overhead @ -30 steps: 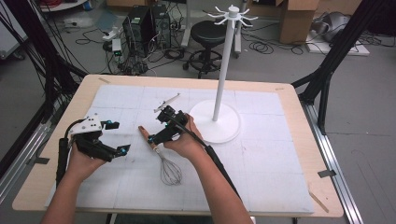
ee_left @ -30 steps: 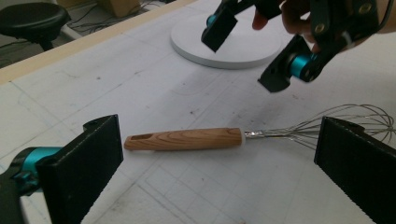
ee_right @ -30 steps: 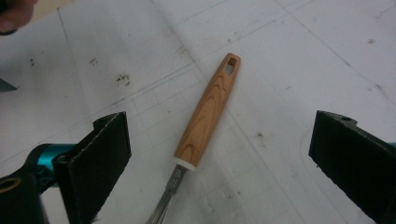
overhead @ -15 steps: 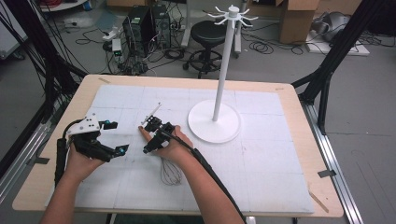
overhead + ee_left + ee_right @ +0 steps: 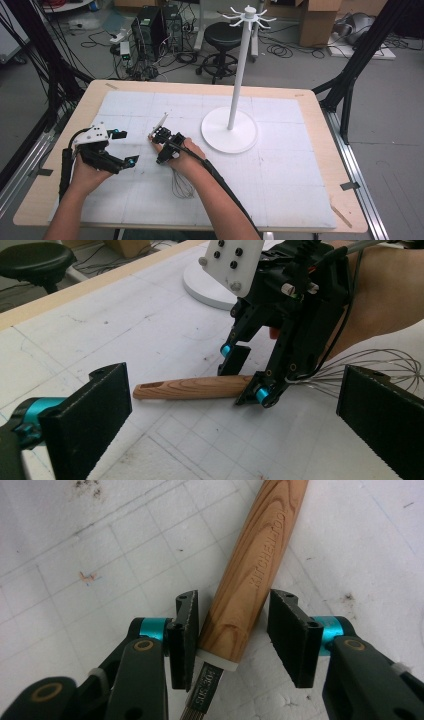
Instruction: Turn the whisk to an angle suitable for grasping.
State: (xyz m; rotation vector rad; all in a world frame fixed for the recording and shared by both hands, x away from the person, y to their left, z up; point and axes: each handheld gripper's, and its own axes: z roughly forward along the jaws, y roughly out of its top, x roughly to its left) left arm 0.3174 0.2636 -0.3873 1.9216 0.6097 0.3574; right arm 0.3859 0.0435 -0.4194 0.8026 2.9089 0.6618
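A wire whisk lies on the white mat, its wires (image 5: 182, 186) fanning toward the person and its wooden handle (image 5: 190, 387) pointing away. My right gripper (image 5: 157, 149) points down over the handle's wire end (image 5: 260, 565). Its jaws have just been closing and straddle the wood. One pad (image 5: 184, 630) is against the handle, while the other pad (image 5: 289, 636) still stands a little off it, so the gripper is open. In the left gripper view the right gripper (image 5: 245, 375) shows astride the handle. My left gripper (image 5: 126, 147) hovers to the left, open wide (image 5: 235, 430) and holding nothing.
A white hook stand rises at the table's far middle; its round base (image 5: 220, 136) lies just right of my right hand and its pole (image 5: 242, 65) goes up to a ring of hooks. The wooden table rim (image 5: 320, 125) frames the mat.
My right hand has moved left and down onto the whisk handle, and its jaws have narrowed around the wood. The left hand has stayed put.
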